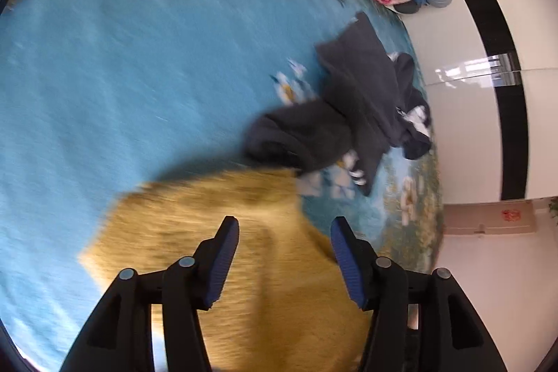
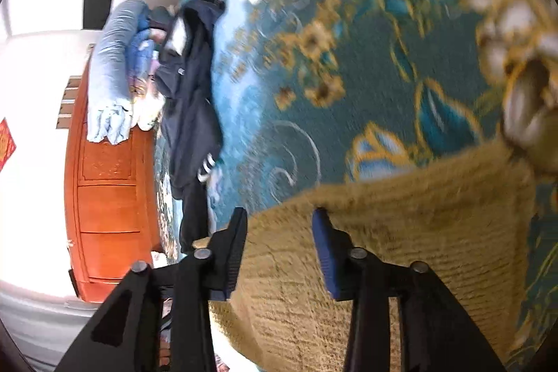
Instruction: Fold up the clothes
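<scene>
Sweater (image 1: 251, 267), tan knit: lies on blue bedspread (image 1: 122, 75) as compact flat block w/ straight edges, looks folded. Left tongs (image 1: 284, 262) & right tongs (image 2: 279, 253) both apart above it, gripping nothing. Dark clothes (image 1: 362, 114) nearby in loose heap, unfolded, so prob. left to do.

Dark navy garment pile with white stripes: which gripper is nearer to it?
Probably left. The left gripper sits over the mustard knit garment, with the dark navy garment pile just beyond it; from the right gripper, the pile looks farther off.
</scene>
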